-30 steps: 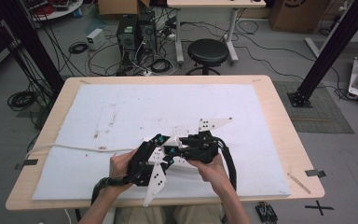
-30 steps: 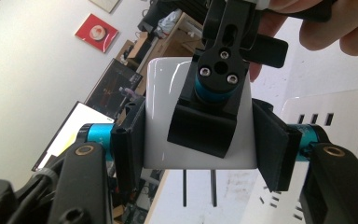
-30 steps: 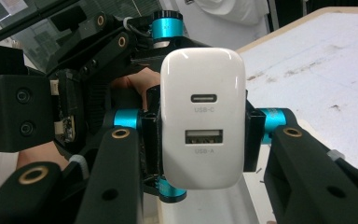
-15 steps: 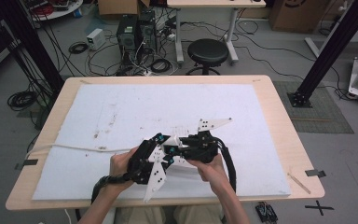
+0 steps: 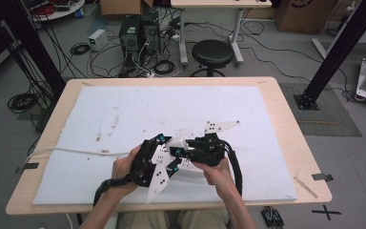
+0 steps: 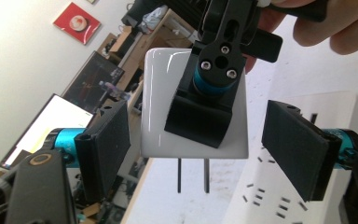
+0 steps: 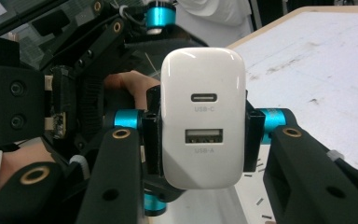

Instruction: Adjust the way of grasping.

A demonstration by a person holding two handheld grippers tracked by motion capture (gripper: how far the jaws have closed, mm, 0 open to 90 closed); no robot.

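Note:
A white USB charger point(image 7: 203, 121) with a USB-C and a USB-A port sits between the jaws of my right gripper point(image 7: 203, 140), which is shut on its sides. In the left gripper view the charger point(image 6: 158, 102) hangs with its two prongs point(image 6: 192, 175) pointing toward the camera. My left gripper point(image 6: 200, 140) is open, with one pad on each side of the charger and a gap to both. In the high view both grippers meet over the table's front middle, the left gripper point(image 5: 158, 155) facing the right gripper point(image 5: 190, 151), with the charger point(image 5: 175, 142) between them.
A white mat point(image 5: 171, 109) covers the wooden table point(image 5: 286, 119). A white cable point(image 5: 66, 151) trails off the left edge. Beyond the far edge stand a black stool point(image 5: 212, 53) and computer towers point(image 5: 136, 33). Black frame posts point(image 5: 343, 43) rise at both sides.

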